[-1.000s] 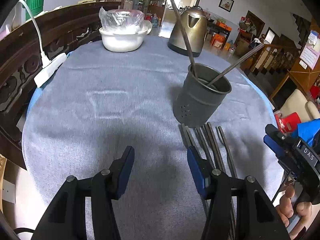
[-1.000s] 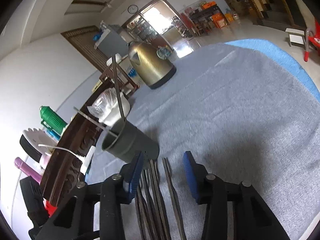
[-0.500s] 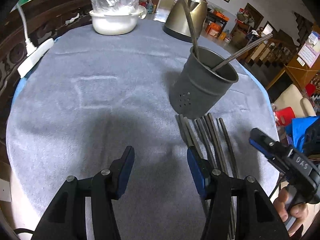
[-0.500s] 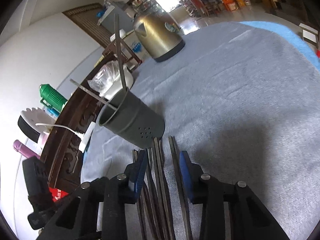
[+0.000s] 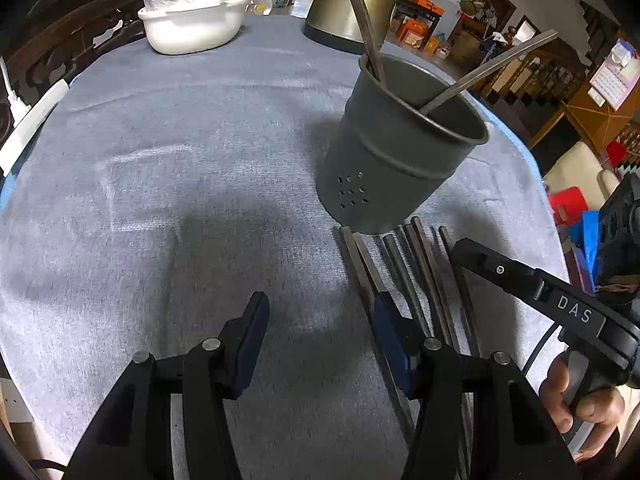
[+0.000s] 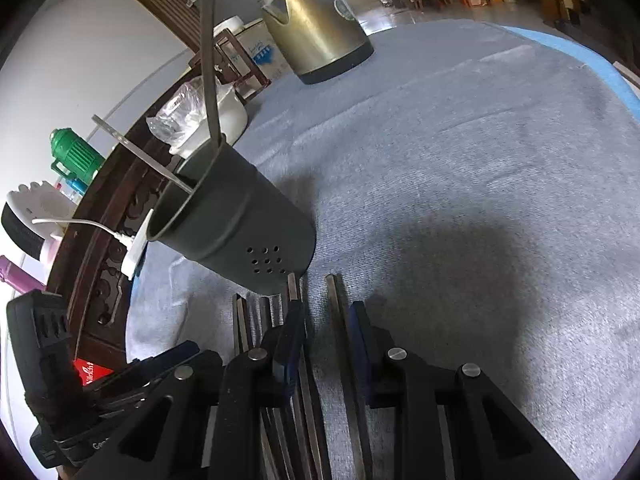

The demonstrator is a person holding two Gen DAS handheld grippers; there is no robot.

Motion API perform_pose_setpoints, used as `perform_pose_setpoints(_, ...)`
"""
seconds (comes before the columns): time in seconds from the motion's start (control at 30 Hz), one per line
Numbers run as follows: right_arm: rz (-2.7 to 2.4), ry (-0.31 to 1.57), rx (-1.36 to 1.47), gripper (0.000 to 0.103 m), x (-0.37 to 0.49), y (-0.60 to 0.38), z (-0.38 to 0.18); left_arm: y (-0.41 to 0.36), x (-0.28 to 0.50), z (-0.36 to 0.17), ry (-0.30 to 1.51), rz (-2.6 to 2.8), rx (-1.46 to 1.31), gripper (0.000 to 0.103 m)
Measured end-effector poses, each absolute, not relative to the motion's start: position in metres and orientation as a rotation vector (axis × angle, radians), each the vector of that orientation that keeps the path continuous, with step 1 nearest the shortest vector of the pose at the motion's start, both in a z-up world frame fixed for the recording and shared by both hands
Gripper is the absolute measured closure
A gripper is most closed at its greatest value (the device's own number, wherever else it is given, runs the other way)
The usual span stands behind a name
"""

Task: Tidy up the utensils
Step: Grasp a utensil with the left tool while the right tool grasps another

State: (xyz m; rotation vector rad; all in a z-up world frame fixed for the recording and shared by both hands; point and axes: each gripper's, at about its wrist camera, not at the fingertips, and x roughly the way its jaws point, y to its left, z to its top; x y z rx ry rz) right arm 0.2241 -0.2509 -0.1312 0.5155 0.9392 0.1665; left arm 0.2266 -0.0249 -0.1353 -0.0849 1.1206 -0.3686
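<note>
Through the left wrist view we see our left gripper (image 5: 316, 332) with jaws apart and nothing between them; the utensil holder (image 5: 396, 160) stands at 1 o'clock, chopsticks (image 5: 404, 268) lying beneath it.

From the right wrist view, our right gripper (image 6: 326, 332) is closing around one chopstick (image 6: 334, 300); the holder sits at 11 o'clock.

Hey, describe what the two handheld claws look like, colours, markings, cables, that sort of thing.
Both are black plastic frames with silver screw heads and two flat dark-blue pads. The left claw shows this plainly, as does the right claw. From the left view, the right unit's side carries white letters "DAS", with a black cable beneath it. No sleeve is visible.
</note>
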Motion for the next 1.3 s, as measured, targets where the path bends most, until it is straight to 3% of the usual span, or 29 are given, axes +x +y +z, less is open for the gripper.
perform_pose_setpoints(0.1,0.167,0.951,0.503,0.078,0.23,-0.248,-0.134,-0.03,0.228,-0.136,1.127,-0.385,-0.084,0.047)
perform_pose_setpoints(0.33,0.143,0.986,0.462,0.094,0.237,-0.244,-0.141,-0.034,0.236,-0.141,1.147,-0.38,-0.065,0.047)
perform_pose_setpoints(0.7,0.107,0.978,0.539,0.094,0.232,-0.263,-0.144,-0.037,0.25,-0.143,1.171,-0.391,-0.035,0.049)
perform_pose_setpoints(0.87,0.105,0.971,0.535,0.093,0.23,-0.264,-0.144,-0.041,0.25,-0.143,1.18,-0.419,-0.041,0.061)
perform_pose_setpoints(0.93,0.107,0.969,0.545,0.093,0.229,-0.266,-0.145,-0.051,0.251,-0.145,1.174,-0.433,-0.029,0.071)
perform_pose_setpoints(1.07,0.11,0.974,0.552,0.093,0.228,-0.268,-0.145,-0.055,0.253,-0.145,1.175,-0.472,-0.027,0.083)
perform_pose_setpoints(1.3,0.092,0.995,0.555,0.093,0.228,-0.274,-0.144,-0.051,0.256,-0.142,1.176,-0.537,0.049,0.086)
